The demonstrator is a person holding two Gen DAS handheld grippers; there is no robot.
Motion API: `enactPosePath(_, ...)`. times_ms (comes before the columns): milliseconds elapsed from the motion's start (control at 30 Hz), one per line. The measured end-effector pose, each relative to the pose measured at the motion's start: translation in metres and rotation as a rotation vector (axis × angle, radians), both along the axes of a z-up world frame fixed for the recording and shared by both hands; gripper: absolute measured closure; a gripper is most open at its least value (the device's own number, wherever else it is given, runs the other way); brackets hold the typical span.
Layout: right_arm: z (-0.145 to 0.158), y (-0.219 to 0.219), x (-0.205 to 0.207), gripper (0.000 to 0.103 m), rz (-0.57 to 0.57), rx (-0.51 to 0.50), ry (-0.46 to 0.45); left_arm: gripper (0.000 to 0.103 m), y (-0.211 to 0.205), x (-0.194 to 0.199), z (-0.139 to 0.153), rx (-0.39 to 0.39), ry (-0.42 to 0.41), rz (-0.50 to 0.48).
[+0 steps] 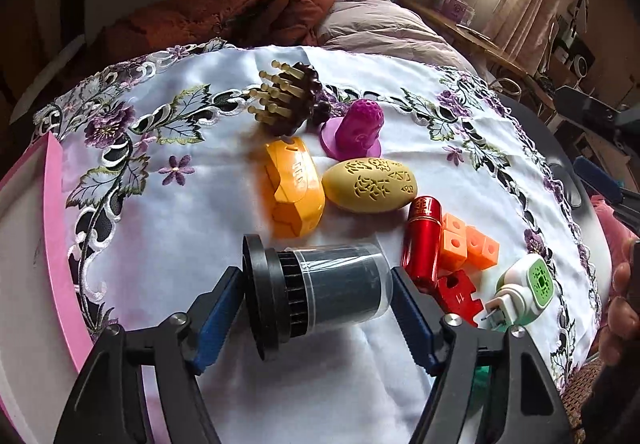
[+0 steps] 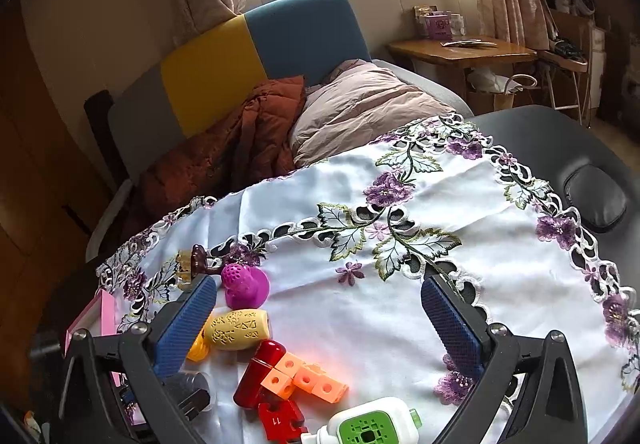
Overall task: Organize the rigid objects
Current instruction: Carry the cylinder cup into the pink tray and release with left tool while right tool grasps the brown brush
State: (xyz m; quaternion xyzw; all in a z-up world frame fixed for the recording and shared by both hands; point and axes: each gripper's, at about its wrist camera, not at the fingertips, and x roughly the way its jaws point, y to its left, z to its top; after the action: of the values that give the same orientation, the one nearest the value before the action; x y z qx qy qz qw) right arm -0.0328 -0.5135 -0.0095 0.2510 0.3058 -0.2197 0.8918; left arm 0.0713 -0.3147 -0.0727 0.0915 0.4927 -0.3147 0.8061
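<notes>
- Embroidered white tablecloth (image 1: 168, 244) covers the work surface; all task items lie on it.
- Pink-rimmed box (image 1: 52, 211) sits at the cloth's left edge, well apart from the cluster.
- Left gripper (image 1: 320, 296): jaws spread wide, straddling a dark cylinder (image 1: 320, 288) that lies on its side; the blue pads stand just beside its two ends, and contact cannot be confirmed.
- Right gripper (image 2: 320, 324): jaws wide apart, nothing between them, above the cloth.
- Orange case (image 1: 294, 191) lies beyond the cylinder, touching the yellow carved egg (image 1: 370, 185).
- Purple cone piece (image 1: 354, 131) stands upright behind the egg, beside the brown pegged comb (image 1: 286, 99).
- Red tube (image 1: 422, 240) lies beside the orange cubes (image 1: 468, 244).
- Red puzzle piece (image 1: 458, 294) and white-green plug device (image 1: 524, 292) lie nearest the right edge.
</notes>
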Motion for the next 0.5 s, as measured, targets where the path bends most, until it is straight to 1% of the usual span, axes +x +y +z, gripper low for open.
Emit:
enactPosePath(100, 0.0, -0.001, -0.001, 0.0, -0.009, -0.011, 0.007, 0.029, 0.018, -0.01, 0.007, -0.007, -0.03, 0.0)
enactPosePath(167, -0.002, -0.005, -0.002, 0.0, -0.02, 0.003, 0.014, 0.029, 0.03, -0.019, 0.014, -0.022, -0.049, -0.002)
enactPosePath(267, -0.006, -0.008, -0.003, 0.0, -0.032, 0.025, 0.023, 0.029, 0.047, -0.032, 0.029, -0.042, -0.095, -0.011)
enactPosePath(367, -0.009, -0.006, -0.002, 0.0, -0.034, 0.018, 0.043, 0.029, 0.067, -0.041, 0.045, -0.064, -0.137, -0.004)
enactPosePath(433, -0.011, -0.003, 0.0, 0.002, -0.028, 0.007, 0.06, 0.029, 0.084, -0.037, 0.052, -0.085, -0.131, 0.026)
enactPosePath(500, -0.013, 0.0, 0.002, 0.01, -0.017, -0.004, 0.073, 0.029, 0.103, -0.032, 0.059, -0.099, -0.145, 0.065)
